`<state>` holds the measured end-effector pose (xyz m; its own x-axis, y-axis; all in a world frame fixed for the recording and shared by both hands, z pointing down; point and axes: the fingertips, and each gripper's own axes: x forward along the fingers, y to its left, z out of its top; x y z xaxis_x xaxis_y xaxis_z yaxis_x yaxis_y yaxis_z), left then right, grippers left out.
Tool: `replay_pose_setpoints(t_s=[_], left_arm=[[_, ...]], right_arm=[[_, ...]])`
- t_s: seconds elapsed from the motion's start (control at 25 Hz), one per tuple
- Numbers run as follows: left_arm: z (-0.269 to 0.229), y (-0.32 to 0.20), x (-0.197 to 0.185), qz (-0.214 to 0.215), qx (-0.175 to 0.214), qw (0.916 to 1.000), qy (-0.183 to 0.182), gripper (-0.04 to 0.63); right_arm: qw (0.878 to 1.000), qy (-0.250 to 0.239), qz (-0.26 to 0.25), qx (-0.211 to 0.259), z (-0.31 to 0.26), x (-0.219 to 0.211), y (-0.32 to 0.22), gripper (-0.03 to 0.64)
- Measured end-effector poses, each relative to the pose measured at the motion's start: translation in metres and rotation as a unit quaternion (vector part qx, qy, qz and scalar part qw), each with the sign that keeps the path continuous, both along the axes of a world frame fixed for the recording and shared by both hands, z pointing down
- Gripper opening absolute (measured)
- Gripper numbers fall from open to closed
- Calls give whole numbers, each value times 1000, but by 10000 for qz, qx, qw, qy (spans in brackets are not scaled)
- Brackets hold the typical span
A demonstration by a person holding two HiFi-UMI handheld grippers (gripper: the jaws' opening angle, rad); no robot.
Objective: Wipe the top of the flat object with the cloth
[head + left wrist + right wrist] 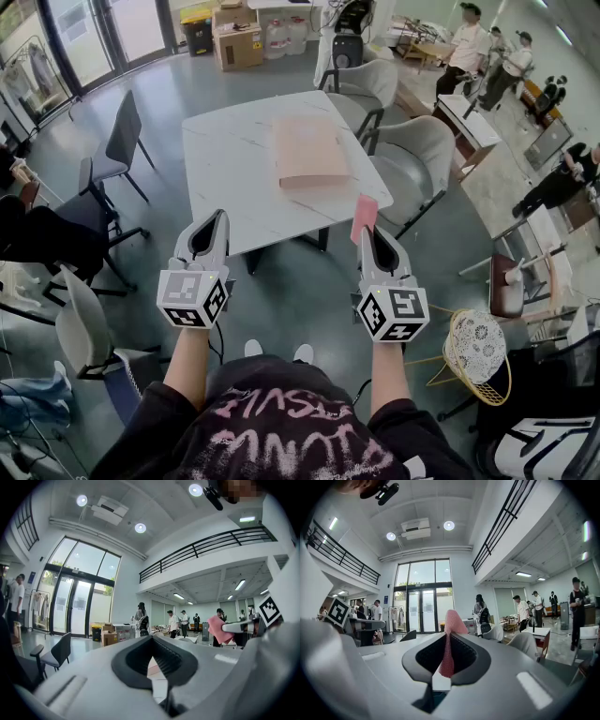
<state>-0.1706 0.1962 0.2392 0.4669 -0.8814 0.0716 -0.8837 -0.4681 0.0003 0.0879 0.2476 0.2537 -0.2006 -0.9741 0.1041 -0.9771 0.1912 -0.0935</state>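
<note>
Cloth (364, 216), pink, sticks up out of the right gripper (368, 232), whose jaws are clamped tight on it. Beside it the left gripper (218, 220) has its jaws pressed together with nothing between them. Both hang near the edge of the white table (225, 169). The flat tan object (307, 150) lies on the tabletop, well apart from the cloth.

Open office hall, mezzanine railing (206, 546), glass doors (420, 605)
</note>
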Motion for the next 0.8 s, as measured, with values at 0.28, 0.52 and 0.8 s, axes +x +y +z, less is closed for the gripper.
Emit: replay_pose_setpoints(t_s=[0.28,0.52,0.8], left_arm=[[-3,2,1,20,2,9999,130,2],[-2,4,-1,32,-18,9999,141,2],[2,4,-4,4,-33,9999,115,2]], right_arm=[[10000,-1,11,0,-2,-1,1,35],[10000,-7,-14,5,-2,-5,2,35],[9999,-84,-26,91,-2,-5,2,40]])
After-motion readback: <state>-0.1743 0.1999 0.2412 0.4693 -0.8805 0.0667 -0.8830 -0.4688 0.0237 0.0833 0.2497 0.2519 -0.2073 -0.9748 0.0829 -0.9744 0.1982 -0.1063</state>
